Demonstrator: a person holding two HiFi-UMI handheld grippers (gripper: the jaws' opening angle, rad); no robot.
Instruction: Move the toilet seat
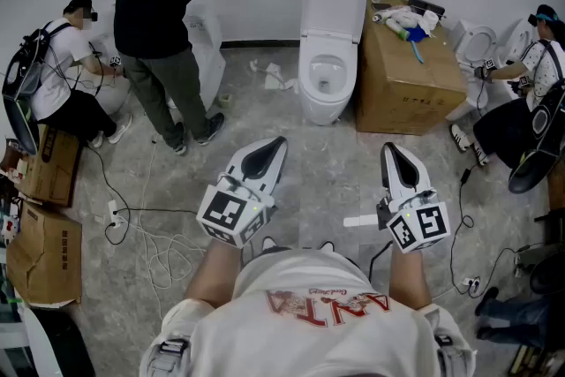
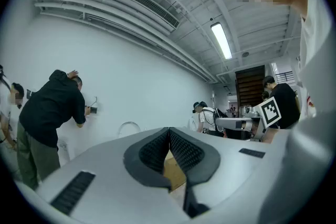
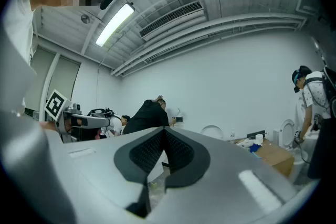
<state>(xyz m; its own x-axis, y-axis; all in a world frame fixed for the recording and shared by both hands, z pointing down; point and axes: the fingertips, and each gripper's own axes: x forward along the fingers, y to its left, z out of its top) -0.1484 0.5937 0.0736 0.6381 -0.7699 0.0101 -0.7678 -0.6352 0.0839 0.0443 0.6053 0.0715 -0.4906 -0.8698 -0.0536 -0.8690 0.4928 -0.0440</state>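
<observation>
toilet seat (image 1: 333, 3): tipped up against the wall at the far side of the room, on the white toilet (image 1: 325, 97) straight ahead. It's a smooth glossy oval, plastic by the look. The bowl below is open, glazed white. Can't tell whether the ring is up with the lid or resting on the rim, too small in the head view.

cardboard box (image 1: 408, 84) stands just beside the toilet on its right, with rags and a blue tool (image 1: 416, 47) on top. White paper scraps (image 1: 275, 77) lie on the floor left of the bowl.

Both grippers are well short of it. The left gripper (image 1: 272, 147) and right gripper (image 1: 394, 153) are held level in front of the person, pointing toward the toilet, with bare mottled grey floor (image 1: 309, 146) in between. Jaws are fully closed on both, ribbed dark pads meeting, nothing between them.

Step, as I read it: approach, no contact made yet. Next move calls for walking up, opening one set of jaws and getting them over the seat's free edge. That edge is a thin, slick, curved lip, so bite square, then swing it about the hinge. Risks: slipping off the gloss, or the seat dropping hard.

Around: person in black (image 1: 163, 4) works at the wall to the left. cables (image 1: 146, 229) trail over the floor on that side.
</observation>
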